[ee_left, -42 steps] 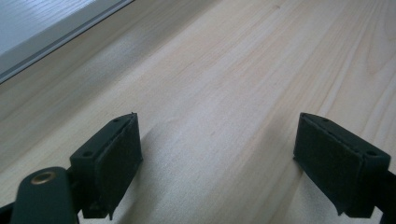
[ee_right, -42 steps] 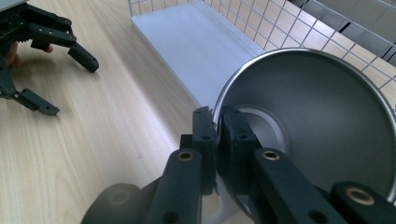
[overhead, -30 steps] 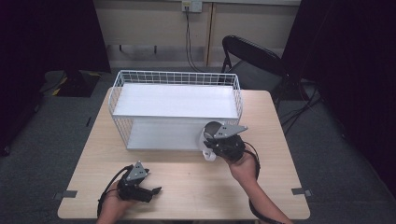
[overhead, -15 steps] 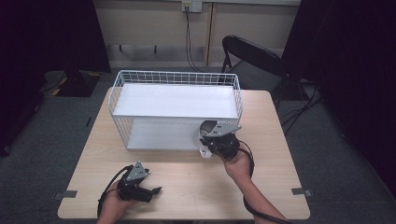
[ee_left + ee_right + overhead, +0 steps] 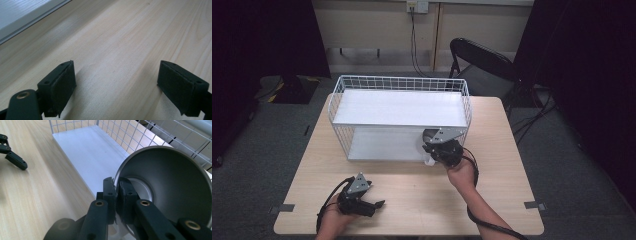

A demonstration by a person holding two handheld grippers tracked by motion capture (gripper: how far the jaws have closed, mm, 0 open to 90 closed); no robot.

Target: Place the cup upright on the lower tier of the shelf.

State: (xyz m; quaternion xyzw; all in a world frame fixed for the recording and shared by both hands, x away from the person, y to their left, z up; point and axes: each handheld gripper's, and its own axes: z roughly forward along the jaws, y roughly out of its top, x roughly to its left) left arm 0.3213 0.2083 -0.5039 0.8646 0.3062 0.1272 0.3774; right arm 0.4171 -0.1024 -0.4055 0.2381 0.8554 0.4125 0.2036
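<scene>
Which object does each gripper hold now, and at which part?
The right gripper pinches a metal bowl by its rim. The left gripper is open, holding nothing.

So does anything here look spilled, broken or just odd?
Nothing spilled or broken. The only unusual thing is the metal bowl: the right gripper pinches its rim, so it hangs tipped on its side at the wire rack's lower shelf. The left gripper rests open over bare table.

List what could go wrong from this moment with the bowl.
The right gripper pinches the metal bowl only by its thin rim, so it could swivel or slip out. The bowl hangs tilted beside the wire rack, so its edge might catch the mesh on the way onto the lower shelf.
</scene>
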